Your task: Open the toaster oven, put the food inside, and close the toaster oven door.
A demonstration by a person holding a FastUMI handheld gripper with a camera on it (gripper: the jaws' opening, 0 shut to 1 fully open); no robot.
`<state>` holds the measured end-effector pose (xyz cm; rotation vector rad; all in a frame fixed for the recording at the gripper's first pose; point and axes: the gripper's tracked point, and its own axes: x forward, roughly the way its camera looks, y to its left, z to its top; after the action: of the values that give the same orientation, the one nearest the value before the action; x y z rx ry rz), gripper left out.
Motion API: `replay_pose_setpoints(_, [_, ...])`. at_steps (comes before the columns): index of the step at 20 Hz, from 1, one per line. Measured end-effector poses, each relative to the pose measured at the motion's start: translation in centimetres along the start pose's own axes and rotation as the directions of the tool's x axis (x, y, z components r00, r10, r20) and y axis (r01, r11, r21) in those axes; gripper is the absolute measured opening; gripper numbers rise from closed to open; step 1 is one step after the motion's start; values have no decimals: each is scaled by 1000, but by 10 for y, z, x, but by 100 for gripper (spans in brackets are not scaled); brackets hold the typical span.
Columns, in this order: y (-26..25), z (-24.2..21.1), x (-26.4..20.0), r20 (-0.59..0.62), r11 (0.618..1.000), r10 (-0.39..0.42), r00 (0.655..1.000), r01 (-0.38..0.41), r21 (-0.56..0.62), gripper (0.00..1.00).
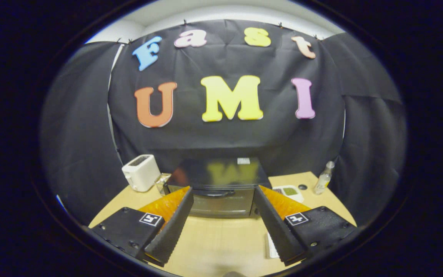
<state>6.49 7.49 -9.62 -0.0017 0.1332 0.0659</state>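
A black toaster oven (218, 181) stands on the wooden table (214, 238), straight ahead of my fingers. Its glass door (221, 204) is closed, with a dark handle (214, 192) along the top edge. My gripper (223, 194) is open, held a little above the table, and its two fingertips frame the oven's front from either side without touching it. Nothing is between the fingers. A white plate with something green on it (290, 191) lies to the right of the oven, partly behind my right finger.
A white pop-up toaster (141, 172) stands to the left of the oven, with a small glass jar (162, 182) beside it. A clear plastic bottle (324, 177) stands at the table's far right. A white sheet (272, 246) lies under my right finger.
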Motion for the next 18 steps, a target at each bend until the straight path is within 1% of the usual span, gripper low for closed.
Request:
replay_pose_setpoints(2, [-15, 37, -43, 92, 999, -15, 996, 18, -32, 100])
replay_pose_setpoints(3, [-19, 51, -64, 126, 999, -19, 992, 22, -26, 100])
replay_pose_setpoints(6, [-46, 77, -118, 180, 999, -41, 983, 40, 13, 100])
replay_pose_setpoints(9, [-80, 97, -161, 245, 997, -73, 967, 79, -13, 100])
replay_pose_setpoints(11, [-98, 100, -174, 253, 995, -90, 963, 96, -13, 100])
replay_pose_setpoints(14, [-119, 104, -182, 257, 993, -99, 961, 113, -38, 100])
replay_pose_setpoints(18, [-129, 104, -182, 252, 996, -81, 964, 91, -27, 100])
